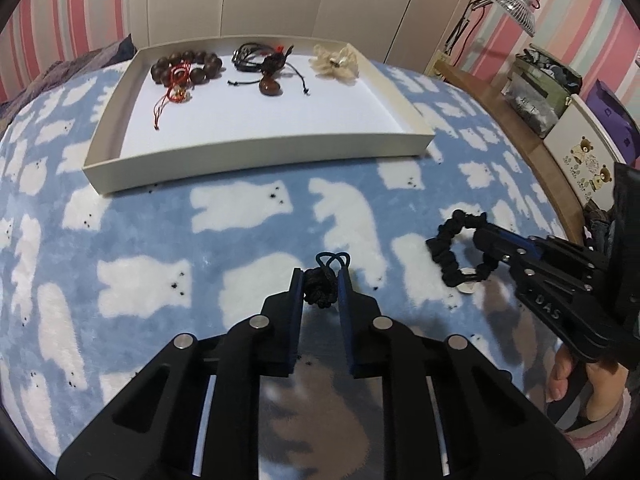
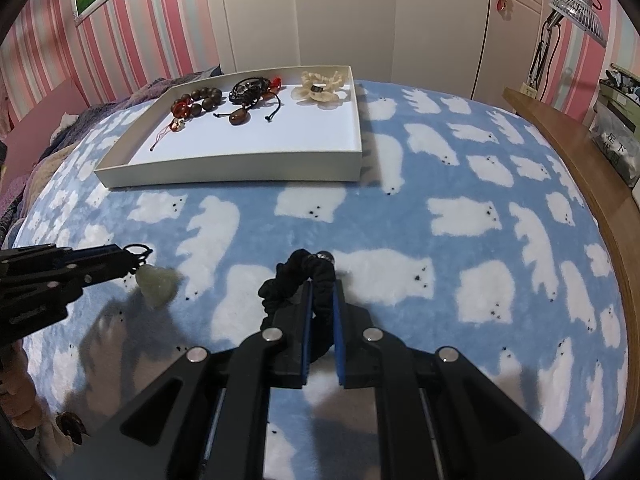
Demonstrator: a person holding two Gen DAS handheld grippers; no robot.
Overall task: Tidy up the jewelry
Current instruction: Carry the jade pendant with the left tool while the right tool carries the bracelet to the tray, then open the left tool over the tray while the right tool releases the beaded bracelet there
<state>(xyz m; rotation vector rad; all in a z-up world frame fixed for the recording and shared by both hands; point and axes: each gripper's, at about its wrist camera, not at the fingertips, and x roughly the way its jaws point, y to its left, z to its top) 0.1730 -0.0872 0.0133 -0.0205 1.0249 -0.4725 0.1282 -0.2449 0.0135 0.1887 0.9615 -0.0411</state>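
Note:
My left gripper (image 1: 320,274) is shut on the knotted black cord (image 1: 320,292) of a pale green jade pendant (image 2: 158,286), which hangs below its tip (image 2: 130,258) just over the blanket. To the right, my right gripper (image 2: 322,286) is shut on a black scrunchie (image 2: 288,280) with a small metal bead (image 2: 325,257); the scrunchie's loop (image 1: 442,258) hangs off its fingers (image 1: 486,236). Further back lies a shallow white tray (image 1: 256,160) (image 2: 240,168) with a wooden bead bracelet (image 1: 188,66), a black cord necklace with a brown pendant (image 1: 268,76) and a cream scrunchie (image 1: 336,62) along its far side.
Everything rests on a blue blanket with white bears (image 2: 460,240). A wooden bed edge (image 2: 580,168) runs along the right, with boxes and bags (image 1: 536,96) behind it and a lamp with a wire cage (image 1: 516,10). A person's hand (image 1: 560,380) holds the right gripper.

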